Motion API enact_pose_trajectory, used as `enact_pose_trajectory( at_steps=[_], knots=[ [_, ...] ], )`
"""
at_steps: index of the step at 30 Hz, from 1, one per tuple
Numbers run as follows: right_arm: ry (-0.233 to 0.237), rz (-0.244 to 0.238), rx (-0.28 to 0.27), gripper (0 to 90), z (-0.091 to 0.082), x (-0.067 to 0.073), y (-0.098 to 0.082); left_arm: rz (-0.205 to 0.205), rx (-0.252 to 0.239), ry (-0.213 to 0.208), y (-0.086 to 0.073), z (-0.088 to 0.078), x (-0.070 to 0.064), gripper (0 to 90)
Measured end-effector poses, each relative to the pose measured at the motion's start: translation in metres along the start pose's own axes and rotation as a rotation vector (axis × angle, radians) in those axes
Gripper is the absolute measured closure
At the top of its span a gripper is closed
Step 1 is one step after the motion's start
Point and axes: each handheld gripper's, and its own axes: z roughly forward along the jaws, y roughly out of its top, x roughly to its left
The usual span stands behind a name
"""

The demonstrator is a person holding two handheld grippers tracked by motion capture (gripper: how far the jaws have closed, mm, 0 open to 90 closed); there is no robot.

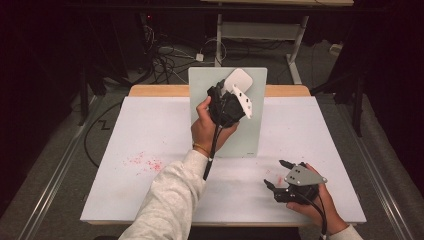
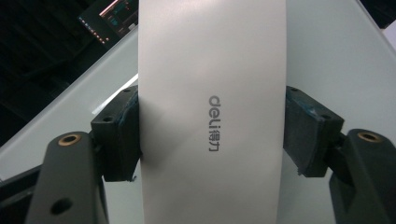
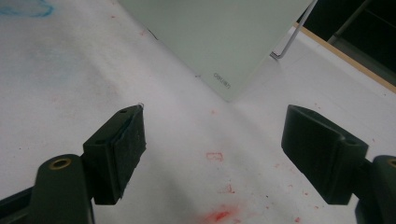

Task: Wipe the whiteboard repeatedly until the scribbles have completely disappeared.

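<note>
A pale green-white board (image 1: pixel 250 125) stands tilted on the white table (image 1: pixel 150 120). My left gripper (image 1: pixel 231 91) is up against the board's upper part, shut on a white rounded eraser (image 1: pixel 238 80). In the left gripper view the eraser (image 2: pixel 212 70) carries a grey "deli" logo, both pads (image 2: pixel 122 135) press its long sides, and the board (image 2: pixel 327 56) lies behind it. My right gripper (image 1: pixel 275 173) rests low at the table's front right, open, with nothing between its jaws. In the right gripper view that gripper (image 3: pixel 215 149) points toward the board's lower corner (image 3: pixel 219 37).
Red marker specks stain the table at the left (image 1: pixel 145 162) and in front of the right gripper (image 3: pixel 217 215). A thin metal leg (image 3: pixel 292 39) props the board from behind. Cables and a desk frame (image 1: pixel 260 30) lie on the floor beyond the table.
</note>
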Motion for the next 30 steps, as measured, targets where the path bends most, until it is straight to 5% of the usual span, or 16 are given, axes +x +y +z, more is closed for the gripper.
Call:
enact_pose_trajectory(
  at_steps=[8, 12, 30],
  knots=[
    [0.007, -0.005, 0.003, 22.1, 0.001, 0.001, 0.000, 0.083, -0.009, -0.026, 0.004, 0.002, -0.023, 29.0],
    [0.007, -0.005, 0.002, 22.0, 0.001, 0.001, -0.001, 0.073, -0.004, -0.041, 0.000, 0.001, -0.018, 29.0],
    [0.001, -0.009, 0.007, 22.0, 0.001, 0.002, -0.001, -0.119, 0.011, 0.000, -0.057, -0.014, 0.048, 29.0]
  ],
)
